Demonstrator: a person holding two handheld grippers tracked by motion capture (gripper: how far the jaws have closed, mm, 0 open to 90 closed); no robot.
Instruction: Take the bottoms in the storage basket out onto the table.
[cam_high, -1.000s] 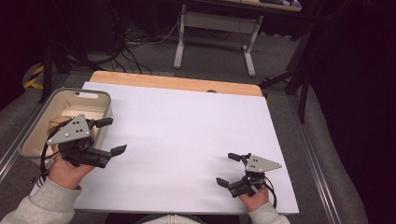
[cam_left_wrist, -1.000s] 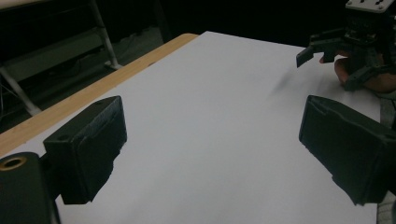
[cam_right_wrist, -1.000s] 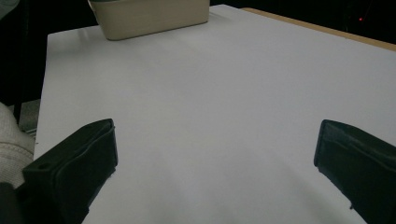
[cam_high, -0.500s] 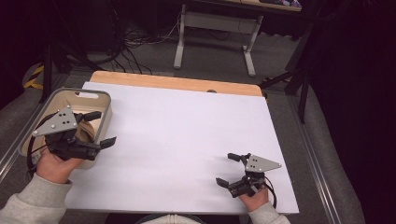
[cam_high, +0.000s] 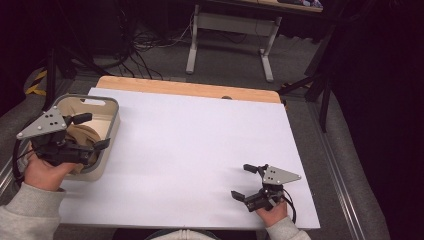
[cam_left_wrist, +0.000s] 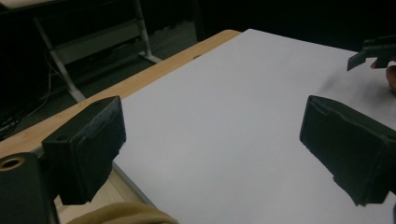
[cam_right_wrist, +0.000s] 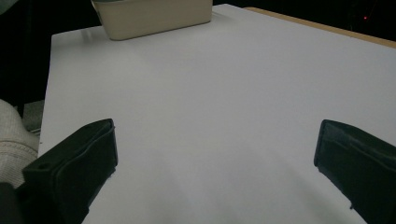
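High view is showing your left gripper (cam_high: 90, 131) hovering over a beige bin (cam_high: 114, 131) that is sitting at the left edge of the white table sheet (cam_high: 200, 140), and its jaws are standing spread apart with nothing between them. Inside that bin a tan cloth (cam_high: 82, 135) is lying bunched up, just under your left gripper and partly hidden by it; whether a jaw is touching the cloth cannot be told. Your left hand (cam_high: 42, 172) is wrapping the gripper's handle just beside the bin's near wall. Your left gripper view is looking out across the sheet toward the wooden table edge (cam_left_wrist: 154, 65), with a fold of the tan cloth (cam_left_wrist: 119, 214) showing at the bottom between the wide-apart jaws. Your right gripper (cam_high: 244, 181) is resting low near the front right corner of the sheet, well apart from the bin, released and grasping nothing. Your right gripper view is looking along the bare sheet between its parted jaws, with the beige bin (cam_right_wrist: 154, 14) standing at the far end.
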